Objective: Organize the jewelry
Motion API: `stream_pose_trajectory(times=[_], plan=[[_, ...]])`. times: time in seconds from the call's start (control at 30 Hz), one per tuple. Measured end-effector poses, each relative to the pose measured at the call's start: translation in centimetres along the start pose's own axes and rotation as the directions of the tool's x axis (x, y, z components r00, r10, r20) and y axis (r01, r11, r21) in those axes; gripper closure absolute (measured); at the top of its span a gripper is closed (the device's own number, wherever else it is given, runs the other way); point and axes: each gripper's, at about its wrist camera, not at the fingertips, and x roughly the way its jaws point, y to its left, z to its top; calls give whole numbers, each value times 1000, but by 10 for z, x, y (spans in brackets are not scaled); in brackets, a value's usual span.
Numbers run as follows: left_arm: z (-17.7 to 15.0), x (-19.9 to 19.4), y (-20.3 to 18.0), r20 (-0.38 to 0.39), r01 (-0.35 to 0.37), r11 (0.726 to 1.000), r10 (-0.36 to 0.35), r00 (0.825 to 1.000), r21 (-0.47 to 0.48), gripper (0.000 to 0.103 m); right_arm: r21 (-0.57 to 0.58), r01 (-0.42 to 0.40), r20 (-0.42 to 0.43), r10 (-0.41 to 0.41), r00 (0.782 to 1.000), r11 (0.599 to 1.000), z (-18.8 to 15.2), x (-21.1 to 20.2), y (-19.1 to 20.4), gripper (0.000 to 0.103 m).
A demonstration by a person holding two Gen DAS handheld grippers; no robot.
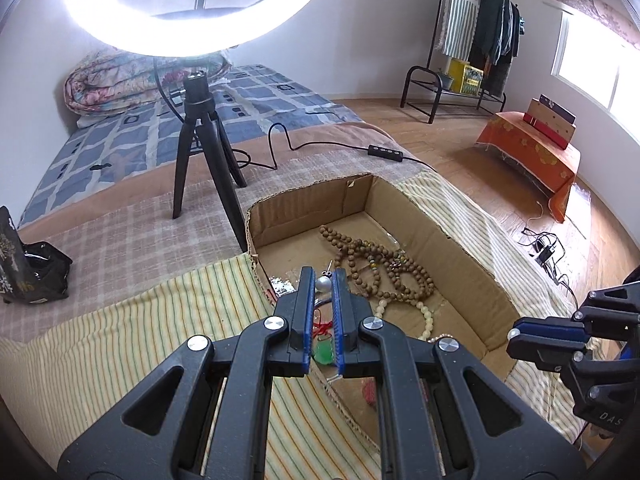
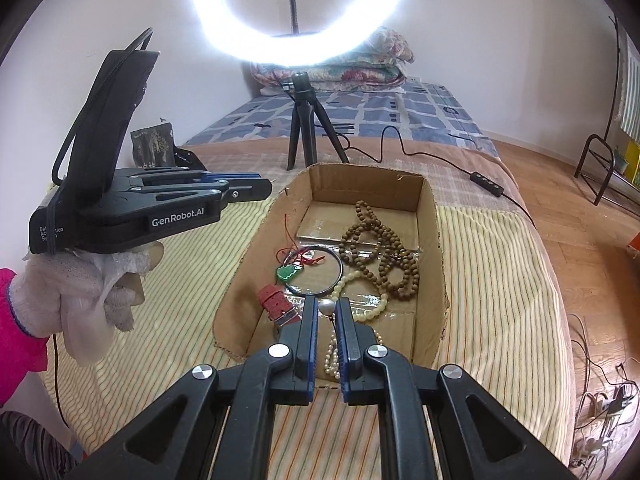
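Note:
An open cardboard box [image 1: 448, 248] [image 2: 430, 240] lies on a striped cloth and holds jewelry: a brown wooden bead necklace [image 1: 384, 268] [image 2: 384, 252], a cream bead bracelet [image 1: 426, 318] [image 2: 370, 312], a green pendant on red cord [image 1: 323, 352] [image 2: 286, 272], a thin dark bangle [image 2: 316, 270] and a red strap [image 2: 276, 304]. My left gripper [image 1: 323, 280] is shut on a pearl earring [image 1: 323, 283] above the box's near left edge. My right gripper [image 2: 327, 306] is shut on another pearl earring [image 2: 327, 306] over the box's near end, above a small pearl strand [image 2: 332, 354].
A ring light on a black tripod [image 1: 200, 152] [image 2: 306, 132] stands behind the box, its cable and switch [image 1: 386, 151] trailing right. A black bag [image 1: 36, 276] sits at the left. A bed with a folded quilt [image 1: 116, 84] lies behind; a clothes rack [image 1: 472, 40] stands on the floor.

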Motion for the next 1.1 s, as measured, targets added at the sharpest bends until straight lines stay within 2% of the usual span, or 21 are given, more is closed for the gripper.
stream_pose_trajectory(times=[0.33, 0.47, 0.5, 0.53, 0.6, 0.63, 0.67, 0.73, 0.8, 0.93, 1.0, 1.07, 1.1], plan=[[9, 31, 1, -27, -1, 997, -1, 1000, -81, 97, 25, 4, -21, -3, 1000, 1000, 4, 21, -11, 97], [10, 33, 0, -26, -5, 996, 3, 1000, -86, 97, 26, 4, -27, -3, 1000, 1000, 4, 25, -12, 96], [11, 33, 0, -24, -10, 996, 8, 1000, -87, 97, 27, 4, -27, -3, 1000, 1000, 4, 26, -13, 91], [11, 33, 0, -29, -11, 996, 9, 1000, -88, 96, 28, 5, -26, -5, 1000, 1000, 3, 26, -13, 76], [11, 33, 1, -39, -23, 995, 20, 999, -93, 93, 30, 21, -13, -21, 1000, 999, 2, 24, -13, 60], [11, 33, 1, -38, -29, 995, 25, 999, -93, 79, 32, 20, -12, -20, 1000, 999, 1, 23, -13, 57], [11, 30, 1, -29, -37, 995, 34, 999, -96, 61, 35, 17, -14, -16, 1000, 999, 1, 23, -12, 57], [10, 24, 2, -4, -49, 994, 49, 999, -99, 50, 38, 23, -11, -23, 1000, 999, -1, 21, -12, 52], [10, 19, 3, 1, -49, 994, 50, 999, -96, 50, 36, 35, -5, -35, 999, 999, -2, 18, -10, 46], [12, 8, 3, 13, -59, 994, 60, 998, -88, 50, 45, 41, -3, -41, 999, 998, -4, 11, -9, 45], [12, 0, 4, 17, -58, 994, 60, 998, -90, 50, 48, 50, 1, -50, 999, 998, -4, 7, -7, 41], [13, -9, 6, 25, -65, 994, 68, 997, -88, 49, 60, 61, 9, -62, 998, 996, -2, 1, -6, 31], [13, -13, 6, 30, -68, 994, 71, 997, -87, 49, 66, 62, 14, -63, 998, 996, -2, -2, -6, 29]])
